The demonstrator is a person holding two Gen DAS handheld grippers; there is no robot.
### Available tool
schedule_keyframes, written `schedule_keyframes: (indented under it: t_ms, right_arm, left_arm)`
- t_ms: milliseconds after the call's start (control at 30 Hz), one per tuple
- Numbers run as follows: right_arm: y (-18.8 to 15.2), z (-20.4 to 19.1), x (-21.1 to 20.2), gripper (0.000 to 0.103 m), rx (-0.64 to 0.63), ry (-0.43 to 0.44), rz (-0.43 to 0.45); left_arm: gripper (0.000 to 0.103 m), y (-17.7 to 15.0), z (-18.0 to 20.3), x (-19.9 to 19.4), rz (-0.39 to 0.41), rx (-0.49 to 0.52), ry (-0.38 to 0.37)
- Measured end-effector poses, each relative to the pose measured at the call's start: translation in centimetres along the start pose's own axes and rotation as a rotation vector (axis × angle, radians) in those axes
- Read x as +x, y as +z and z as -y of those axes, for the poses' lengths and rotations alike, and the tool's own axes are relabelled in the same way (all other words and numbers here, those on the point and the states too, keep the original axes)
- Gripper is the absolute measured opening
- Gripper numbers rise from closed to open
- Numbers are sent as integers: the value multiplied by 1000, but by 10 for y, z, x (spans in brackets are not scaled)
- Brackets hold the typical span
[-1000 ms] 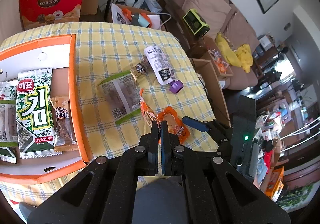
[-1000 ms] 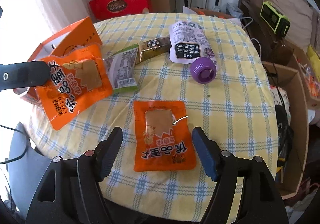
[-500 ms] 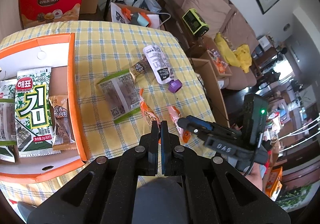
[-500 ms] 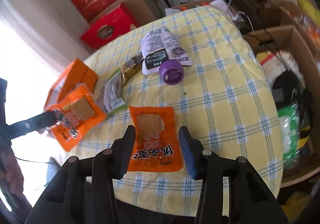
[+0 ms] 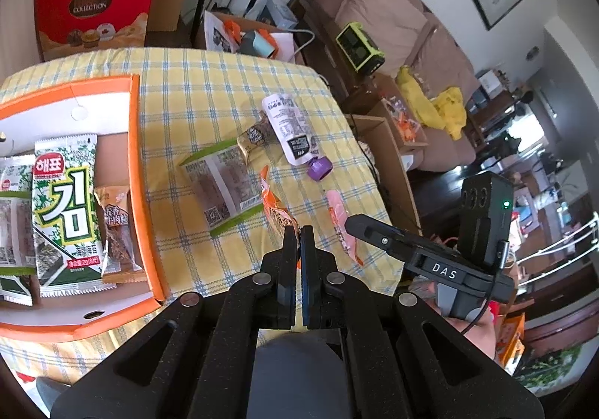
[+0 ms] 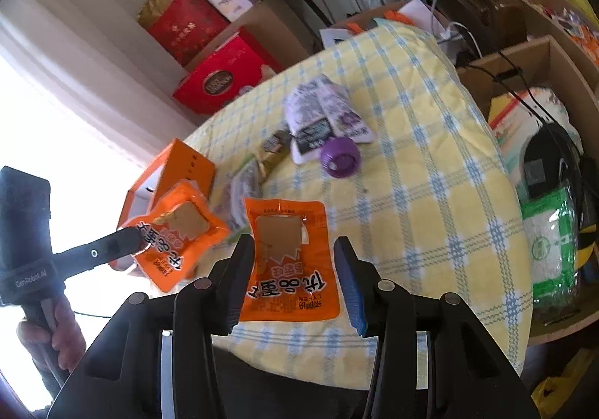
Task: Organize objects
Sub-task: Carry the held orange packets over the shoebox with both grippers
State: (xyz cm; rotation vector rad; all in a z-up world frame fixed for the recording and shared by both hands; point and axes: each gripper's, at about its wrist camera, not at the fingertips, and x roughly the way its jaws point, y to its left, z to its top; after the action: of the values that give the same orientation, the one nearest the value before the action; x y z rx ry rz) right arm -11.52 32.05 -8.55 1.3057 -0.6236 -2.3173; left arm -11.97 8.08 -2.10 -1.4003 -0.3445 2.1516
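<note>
Orange snack pouch hangs edge-on between the right gripper fingers, apparently lifted clear of the checked tablecloth; the fingers' spacing looks wide, contact unclear. Left gripper, jaws pressed on a second orange pouch. Advice: carry both level to the orange tray; release low, beside the seaweed pack.

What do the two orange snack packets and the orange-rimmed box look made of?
Both orange packets look like glossy plastic film: sheen, crimped edges, clear windows. The box looks like matte printed cardboard, with folded walls and punched holes; I can't confirm it.
</note>
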Motion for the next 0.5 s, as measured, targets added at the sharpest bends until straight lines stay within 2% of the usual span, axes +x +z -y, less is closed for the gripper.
schedule_keyframes:
  t_ms: [233,500]
  right_arm:
    - [9,-28,0,45,-52,12,-1]
    - [23,-67,10,45,-110,27,-10]
  left_arm:
    - [1,8,-5,-25,45,-1,5]
    - [1,14,-31,-58,97,-32,38]
